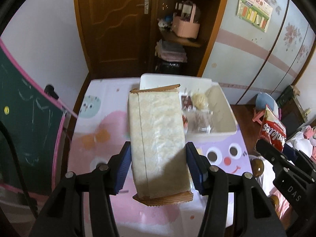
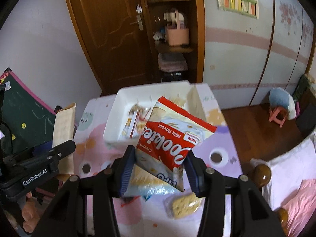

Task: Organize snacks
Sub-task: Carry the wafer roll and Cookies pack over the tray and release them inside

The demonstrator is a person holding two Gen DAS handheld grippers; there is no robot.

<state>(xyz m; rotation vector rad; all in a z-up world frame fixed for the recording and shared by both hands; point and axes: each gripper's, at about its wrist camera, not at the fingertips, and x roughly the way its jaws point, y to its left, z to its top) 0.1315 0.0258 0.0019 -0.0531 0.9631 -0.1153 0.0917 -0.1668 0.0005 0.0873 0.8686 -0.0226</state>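
Observation:
My left gripper (image 1: 158, 164) is shut on a long beige snack packet (image 1: 156, 134) with brown crimped ends, held above the table and pointing at the white bin (image 1: 223, 106). The packet also shows in the right wrist view (image 2: 64, 126). My right gripper (image 2: 160, 169) is shut on a red and white cookie bag (image 2: 173, 138), held above the table just in front of the white bin (image 2: 114, 116). The bag also shows in the left wrist view (image 1: 273, 130). The bin holds several small wrapped snacks (image 1: 199, 106).
The low table has a pastel cartoon cover (image 2: 219, 156). A small clear pack of yellow crackers (image 2: 183, 205) and a flat wrapper (image 2: 144, 179) lie on it under my right gripper. A chalkboard (image 1: 29, 118) stands left, a bed (image 2: 292, 177) right.

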